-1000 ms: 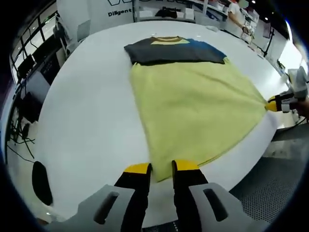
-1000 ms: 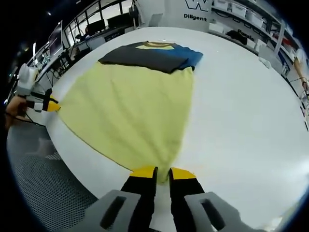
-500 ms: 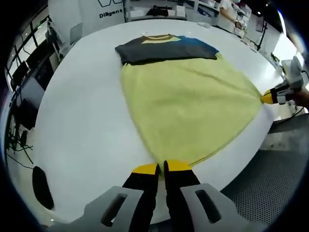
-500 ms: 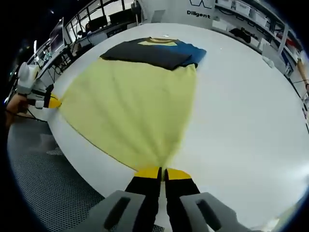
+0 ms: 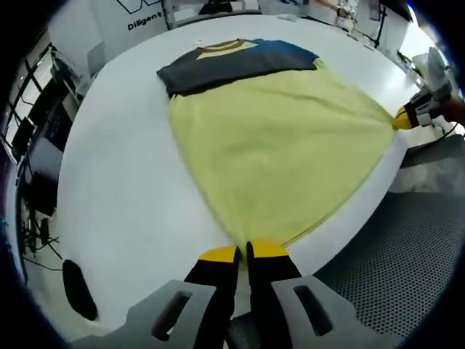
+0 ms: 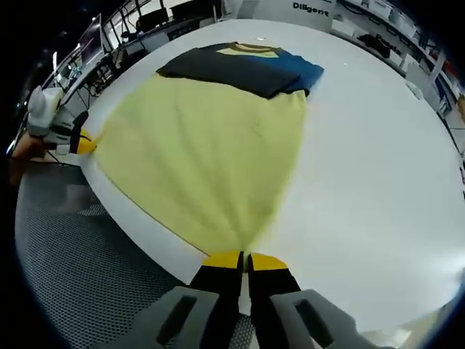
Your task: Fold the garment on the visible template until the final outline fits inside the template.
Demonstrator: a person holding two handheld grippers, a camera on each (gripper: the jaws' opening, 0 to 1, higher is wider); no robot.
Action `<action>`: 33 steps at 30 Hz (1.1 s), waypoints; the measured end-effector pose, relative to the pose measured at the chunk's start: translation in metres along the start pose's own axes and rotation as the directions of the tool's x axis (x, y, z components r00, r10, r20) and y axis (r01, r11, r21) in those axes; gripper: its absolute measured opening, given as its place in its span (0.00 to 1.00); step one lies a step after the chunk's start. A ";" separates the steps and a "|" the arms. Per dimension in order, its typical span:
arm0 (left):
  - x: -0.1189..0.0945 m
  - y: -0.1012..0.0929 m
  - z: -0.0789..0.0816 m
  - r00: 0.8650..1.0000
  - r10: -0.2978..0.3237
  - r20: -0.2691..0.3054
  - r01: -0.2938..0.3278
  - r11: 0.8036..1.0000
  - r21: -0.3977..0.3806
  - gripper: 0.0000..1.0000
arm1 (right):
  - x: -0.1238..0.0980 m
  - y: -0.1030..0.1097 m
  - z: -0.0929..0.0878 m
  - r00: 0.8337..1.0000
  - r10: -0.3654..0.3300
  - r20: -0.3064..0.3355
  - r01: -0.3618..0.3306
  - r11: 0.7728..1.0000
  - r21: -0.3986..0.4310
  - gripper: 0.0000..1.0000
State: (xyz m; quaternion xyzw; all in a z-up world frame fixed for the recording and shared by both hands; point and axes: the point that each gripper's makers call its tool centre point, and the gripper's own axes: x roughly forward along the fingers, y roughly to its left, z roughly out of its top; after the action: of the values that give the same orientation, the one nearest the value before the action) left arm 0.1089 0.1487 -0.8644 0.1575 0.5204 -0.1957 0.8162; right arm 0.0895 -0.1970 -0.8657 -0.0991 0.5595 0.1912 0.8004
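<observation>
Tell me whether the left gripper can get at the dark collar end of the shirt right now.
Probably not: the left gripper is shut on the yellow hem corner at the table's near edge, and the dark collar end lies across the whole shirt.

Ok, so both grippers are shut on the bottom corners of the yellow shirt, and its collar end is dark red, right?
Not quite. The collar end is dark grey and blue, not dark red, as the right gripper view shows. The rest holds: the left gripper and the right gripper are each shut on a bottom corner of the yellow shirt, spread flat on the white table.
</observation>
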 end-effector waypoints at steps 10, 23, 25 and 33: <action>-0.005 -0.009 -0.013 0.998 -0.037 -0.044 0.035 0.999 -0.035 0.11 | -0.003 0.007 -0.017 0.998 0.018 -0.066 -0.018 1.000 -0.008 0.00; -0.010 -0.016 -0.026 0.994 -0.071 -0.079 0.067 0.996 -0.054 0.10 | -0.007 0.014 -0.033 0.989 0.045 -0.142 -0.049 0.999 -0.022 0.00; -0.011 -0.017 -0.027 0.993 -0.076 -0.086 0.072 0.996 -0.053 0.10 | -0.008 0.015 -0.035 0.987 0.051 -0.152 -0.054 0.998 -0.019 0.00; -0.012 -0.021 -0.032 0.990 -0.088 -0.109 0.085 0.996 -0.039 0.10 | -0.011 0.017 -0.041 0.984 0.061 -0.169 -0.061 0.998 0.002 0.00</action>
State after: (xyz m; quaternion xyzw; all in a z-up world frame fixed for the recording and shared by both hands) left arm 0.0687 0.1472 -0.8673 0.1314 0.5745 -0.2129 0.7794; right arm 0.0445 -0.1988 -0.8692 -0.0988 0.6280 0.2073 0.7436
